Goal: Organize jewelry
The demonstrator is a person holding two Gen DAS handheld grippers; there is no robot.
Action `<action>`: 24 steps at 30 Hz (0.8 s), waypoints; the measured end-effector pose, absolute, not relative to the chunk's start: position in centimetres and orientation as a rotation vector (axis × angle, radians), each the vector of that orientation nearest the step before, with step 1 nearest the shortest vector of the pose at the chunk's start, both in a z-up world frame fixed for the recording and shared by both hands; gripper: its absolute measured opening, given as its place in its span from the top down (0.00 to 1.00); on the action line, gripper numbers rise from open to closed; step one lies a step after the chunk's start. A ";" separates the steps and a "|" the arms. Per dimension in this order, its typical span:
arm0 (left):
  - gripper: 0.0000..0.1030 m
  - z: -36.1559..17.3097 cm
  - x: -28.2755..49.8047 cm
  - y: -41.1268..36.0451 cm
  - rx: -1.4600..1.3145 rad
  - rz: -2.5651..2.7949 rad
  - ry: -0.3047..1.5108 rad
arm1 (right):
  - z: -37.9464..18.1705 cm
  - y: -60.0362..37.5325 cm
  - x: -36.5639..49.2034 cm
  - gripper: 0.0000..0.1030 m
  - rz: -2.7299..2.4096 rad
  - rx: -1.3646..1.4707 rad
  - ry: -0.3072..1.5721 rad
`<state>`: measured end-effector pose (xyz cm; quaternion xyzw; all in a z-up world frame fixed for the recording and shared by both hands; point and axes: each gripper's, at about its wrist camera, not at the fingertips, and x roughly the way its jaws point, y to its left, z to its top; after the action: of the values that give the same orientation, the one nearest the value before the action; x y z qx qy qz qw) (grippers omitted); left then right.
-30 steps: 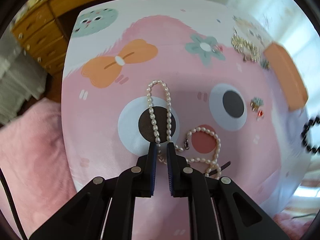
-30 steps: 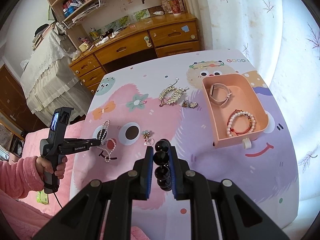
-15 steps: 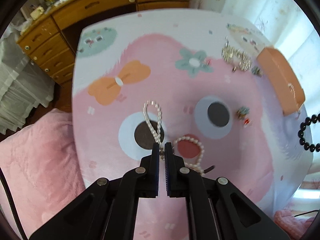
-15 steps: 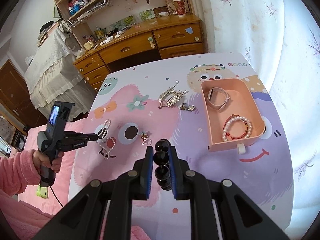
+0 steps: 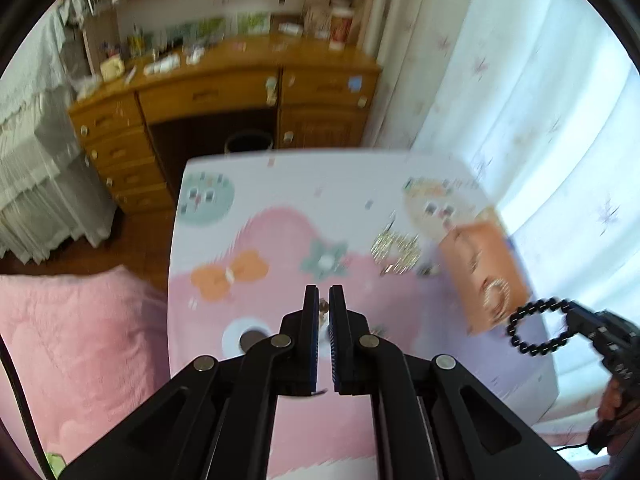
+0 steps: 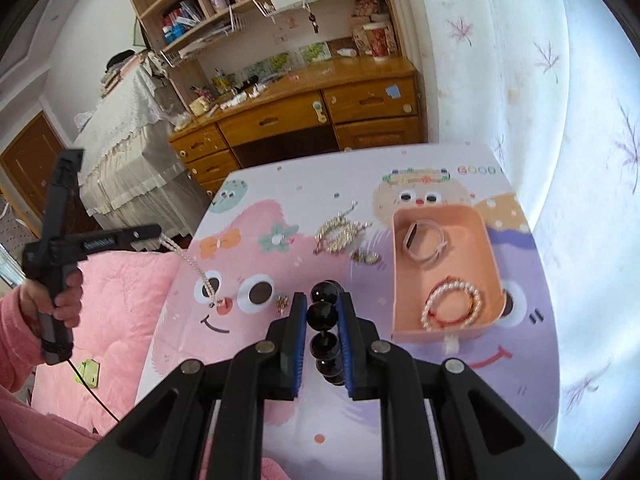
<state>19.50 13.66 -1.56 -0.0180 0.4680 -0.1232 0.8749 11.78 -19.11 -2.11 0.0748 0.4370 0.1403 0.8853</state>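
My left gripper [image 5: 324,300] is shut on the pearl necklace [image 6: 192,264], which hangs from its tip [image 6: 158,232] down to the table mat in the right wrist view. My right gripper [image 6: 323,304] is shut on a black bead bracelet [image 6: 325,314]; its loop [image 5: 538,326] shows in the left wrist view beside the box. The peach jewelry box [image 6: 486,240] stands at the right and holds a pink band [image 6: 424,240] and a pearl-and-red bracelet [image 6: 452,306].
On the cartoon mat [image 6: 360,380] lie a gold hair clip [image 6: 340,234], a small brooch [image 6: 366,256] and small earrings [image 6: 283,304]. A pink quilt [image 6: 112,288] lies left of the table. A wooden desk [image 6: 300,112] stands behind.
My left gripper has risen and tilted up, lifting the pearl necklace off the mat. The right gripper has shifted slightly with the black bracelet still held.
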 end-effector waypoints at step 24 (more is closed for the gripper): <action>0.97 12.4 19.9 -4.4 -0.026 -0.465 0.671 | 2.6 -27.8 16.2 0.86 0.375 0.157 0.751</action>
<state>19.92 -4.42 12.42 -0.0128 0.3264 -0.2262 0.9177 16.25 -27.78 2.56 0.0764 0.3641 0.1818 0.9102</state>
